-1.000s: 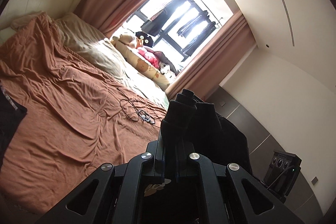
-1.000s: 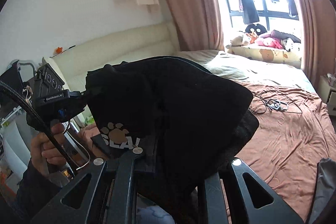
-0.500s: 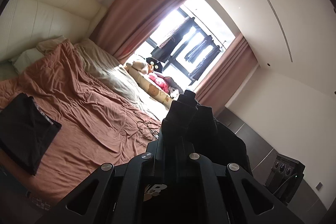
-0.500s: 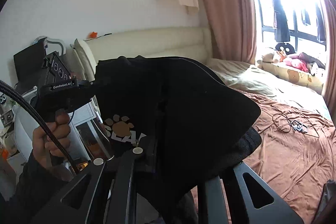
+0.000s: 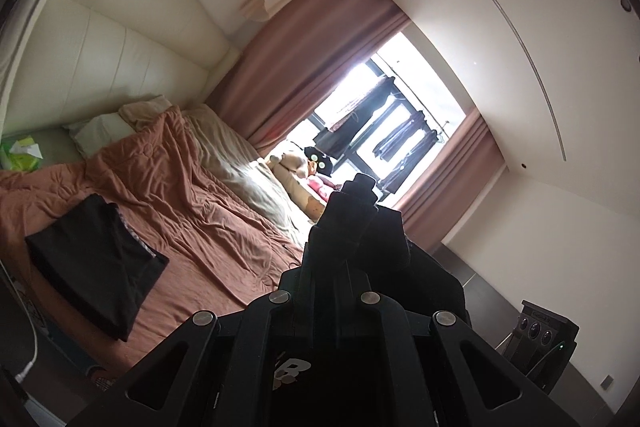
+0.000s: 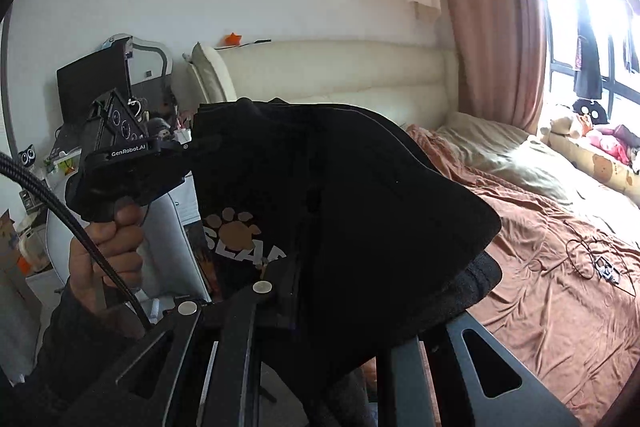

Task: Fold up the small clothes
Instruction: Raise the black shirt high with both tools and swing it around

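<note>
Black garment (image 6: pixel 360 211) hangs clamped between both hand-held grippers.

The shirt (image 6: pixel 360 211) hangs in the air between the left gripper (image 6: pixel 192 143) and the right gripper (image 6: pixel 296 267), and each one pinches a bit of it. The bed (image 6: pixel 560 267) lies to the right of the right gripper and lower down. From the left gripper, a folded cloth (image 5: pixel 96 263) lies on the bed to the left, and the window (image 5: pixel 384 131) is far ahead, past the bed.
</note>
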### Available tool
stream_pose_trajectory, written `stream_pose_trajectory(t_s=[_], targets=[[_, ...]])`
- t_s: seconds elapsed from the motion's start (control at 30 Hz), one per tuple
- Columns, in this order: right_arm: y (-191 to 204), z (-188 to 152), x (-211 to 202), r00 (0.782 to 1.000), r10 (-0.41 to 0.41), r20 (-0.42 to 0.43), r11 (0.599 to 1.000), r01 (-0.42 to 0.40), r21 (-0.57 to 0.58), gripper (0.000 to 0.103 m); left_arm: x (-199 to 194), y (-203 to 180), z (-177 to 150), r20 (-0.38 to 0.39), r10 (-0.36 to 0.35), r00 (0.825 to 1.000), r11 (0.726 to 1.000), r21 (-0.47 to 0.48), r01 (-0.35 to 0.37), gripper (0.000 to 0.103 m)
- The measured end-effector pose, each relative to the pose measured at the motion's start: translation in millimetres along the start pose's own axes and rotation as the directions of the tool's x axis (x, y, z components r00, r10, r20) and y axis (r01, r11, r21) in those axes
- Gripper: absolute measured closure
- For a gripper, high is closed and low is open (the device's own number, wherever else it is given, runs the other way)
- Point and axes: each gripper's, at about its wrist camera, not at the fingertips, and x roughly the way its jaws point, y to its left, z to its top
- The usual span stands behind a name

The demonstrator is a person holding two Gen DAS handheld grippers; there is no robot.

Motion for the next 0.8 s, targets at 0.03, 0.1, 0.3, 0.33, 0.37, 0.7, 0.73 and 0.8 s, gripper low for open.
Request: stream_pose_trajectory(t_s=[0.03,0.1,0.3,0.33,0.37,0.7,0.73,0.8], targets=[[-1.3,0.0,4.2,1.000,0.010,-0.003,1.000,-0.010,-0.005,0.092,-5.4,5.4,2.4,0.008,0.008,1.000,1.000,0.001,-0.008,0.097],[-7.9,-4.5,12.4,1.000,0.023,-0.010,1.000,-0.023,-0.008,0.092,-15.7,15.9,7.1,0.023,0.025,0.999,1.000,0.004,-0.025,0.097],[-23.1,-7.5,42.4,0.999,0.040,-0.008,0.999,-0.041,-0.012,0.092,-32.0,45.3,30.2,0.044,0.094,0.995,0.995,0.034,-0.095,0.097],[-26.2,-7.4,48.1,0.999,0.046,-0.009,0.999,-0.046,-0.015,0.092,-33.0,50.1,34.0,0.045,0.107,0.993,0.993,0.041,-0.109,0.097],[-29.8,-7.3,54.0,0.999,0.050,-0.010,0.999,-0.050,-0.019,0.092,-34.1,54.6,37.5,0.046,0.126,0.991,0.990,0.053,-0.128,0.097],[-87.4,-2.0,110.1,0.998,0.059,0.001,0.998,-0.059,-0.006,0.092,-19.5,109.0,78.3,0.060,0.244,0.968,0.964,0.095,-0.249,0.097],[-93.9,-2.0,118.7,0.998,0.059,0.002,0.998,-0.059,-0.002,0.092,-16.2,115.2,82.4,0.061,0.251,0.966,0.962,0.097,-0.256,0.097],[-109.5,-0.3,128.7,0.999,0.052,0.008,0.999,-0.052,0.001,0.092,-8.2,126.0,90.9,0.056,0.265,0.963,0.958,0.100,-0.270,0.097]])
